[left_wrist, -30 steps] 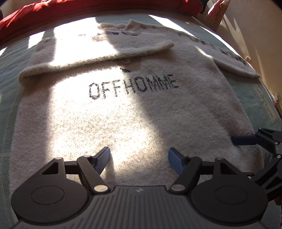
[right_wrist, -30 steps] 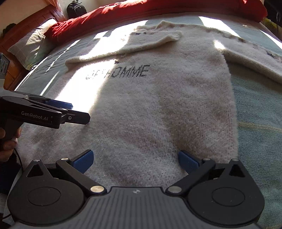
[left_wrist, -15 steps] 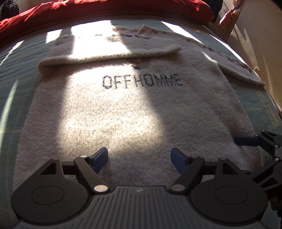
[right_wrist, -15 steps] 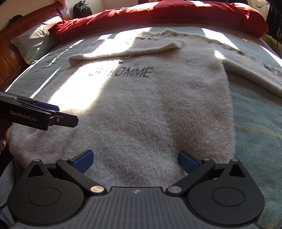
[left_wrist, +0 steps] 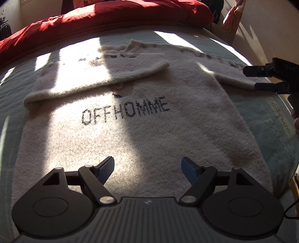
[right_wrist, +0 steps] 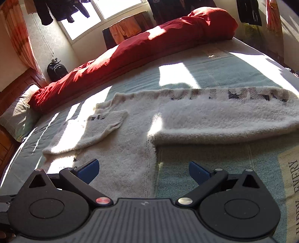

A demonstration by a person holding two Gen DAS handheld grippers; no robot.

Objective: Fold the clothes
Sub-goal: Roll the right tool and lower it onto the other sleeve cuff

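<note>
Sweater, cream, fuzzy knit: flat on bed, front up, "OFFHOMME" lettering across chest. L sleeve folded in across upper chest; R sleeve stretched out sideways over teal cover.

L gripper: tongs apart, nothing between pads, over lower body of sweater. Blue pads clear of each other; contact w/ knit cannot be told.

R gripper: tongs apart, empty, straddling side seam of sweater near R armpit. One pad over knit, other over bare bed cover.

L wrist view only: full chest text, hem area, R gripper from side at far right, just beside R sleeve cuff end, tips spread. Part of a hand below it at frame edge.

R wrist view only: window w/ hanging clothes, wooden headboard, pillow, full length of red duvet rolled along far edge of bed, dark pattern along R sleeve top edge. Printed text on bed cover at lower right, partly cut off.
</note>
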